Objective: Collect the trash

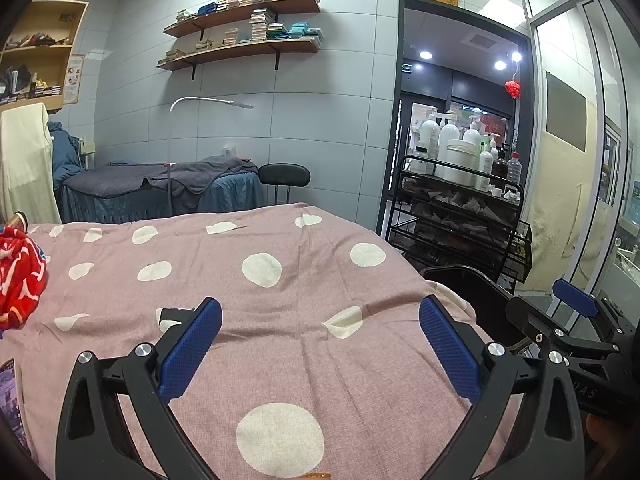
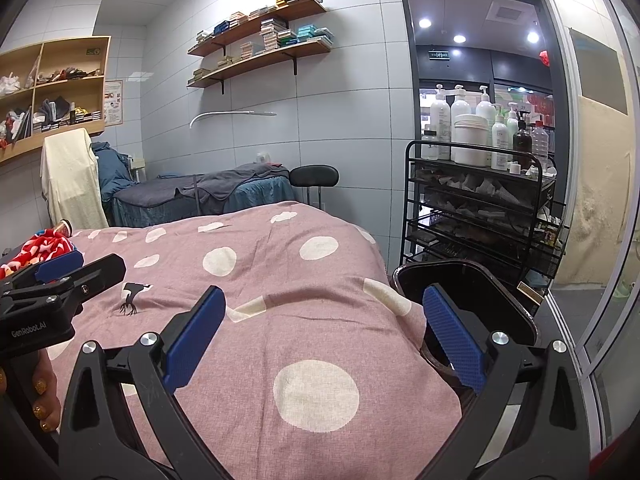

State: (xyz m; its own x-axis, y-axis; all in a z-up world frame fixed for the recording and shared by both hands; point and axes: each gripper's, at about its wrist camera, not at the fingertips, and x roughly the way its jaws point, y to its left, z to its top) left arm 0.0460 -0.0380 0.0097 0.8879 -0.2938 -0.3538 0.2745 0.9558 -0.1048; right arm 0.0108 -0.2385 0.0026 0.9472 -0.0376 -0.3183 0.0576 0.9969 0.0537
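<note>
Left wrist: red cloth (image 1: 18,276) cut off.

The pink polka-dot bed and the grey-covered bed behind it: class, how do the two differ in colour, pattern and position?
The pink polka-dot bed has a pink cover with large cream dots; the grey-covered bed has a plain dark grey cover over a teal skirt. The pink bed lies right under both open grippers, the left gripper and the right gripper; the grey one stands against the tiled far wall. A red patterned cloth lies on the pink bed. Both have cloth covers.
</note>
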